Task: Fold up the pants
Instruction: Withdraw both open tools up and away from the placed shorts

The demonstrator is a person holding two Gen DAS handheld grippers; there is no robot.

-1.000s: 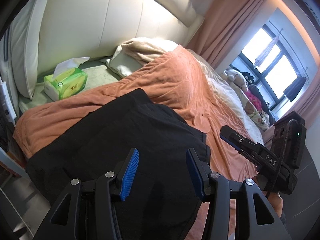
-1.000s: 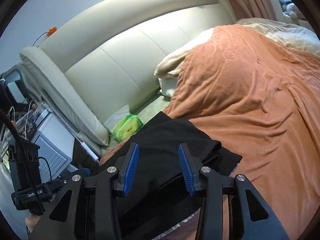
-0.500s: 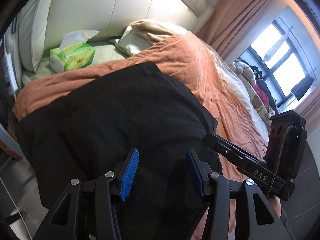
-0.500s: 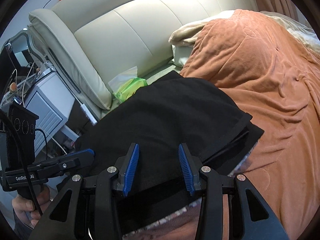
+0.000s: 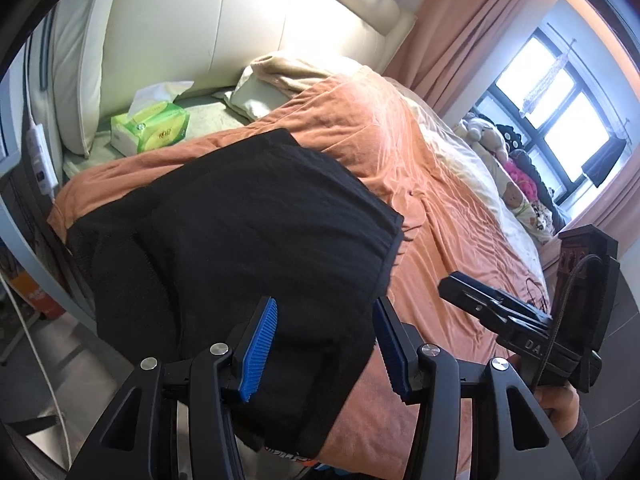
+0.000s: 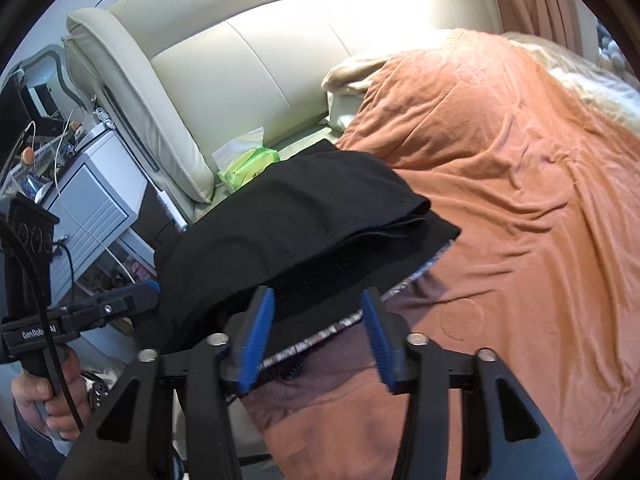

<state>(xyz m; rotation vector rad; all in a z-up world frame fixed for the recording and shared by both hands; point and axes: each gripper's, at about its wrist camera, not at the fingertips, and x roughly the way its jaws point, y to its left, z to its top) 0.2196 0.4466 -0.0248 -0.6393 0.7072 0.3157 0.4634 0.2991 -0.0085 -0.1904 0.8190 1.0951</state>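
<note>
Now finds pants (image 5: 248, 216) black and folded in layers, lying on blanket (image 5: 420, 152) at the bed's near corner, one edge hanging over the side at 8 o'clock in the left view. Holds left gripper (image 5: 325, 304) at 6 o'clock of that view, jaws apart, blue pads clear of the cloth, pants lying under and beyond them. Shows right gripper (image 6: 316, 294) at 6 o'clock of its own view, jaws opening, the pants' near hem between the pads yet pressed by neither. Catches the right gripper also at 4 o'clock in the left view, just off the pants' right edge, over bare blanket. Catches the left one at 8 o'clock in the right view, gripped by a hand (image 6: 44, 396), its tip touching or just beside the pants' left side; cannot tell which. Puts tissue box (image 5: 156, 130) at 10 o'clock beyond the pants, near headboard (image 5: 240, 20), pillow (image 5: 256, 96) at 12, window (image 5: 560, 100) at 2, cabinet (image 6: 92, 196) at 9 in the right view.
</note>
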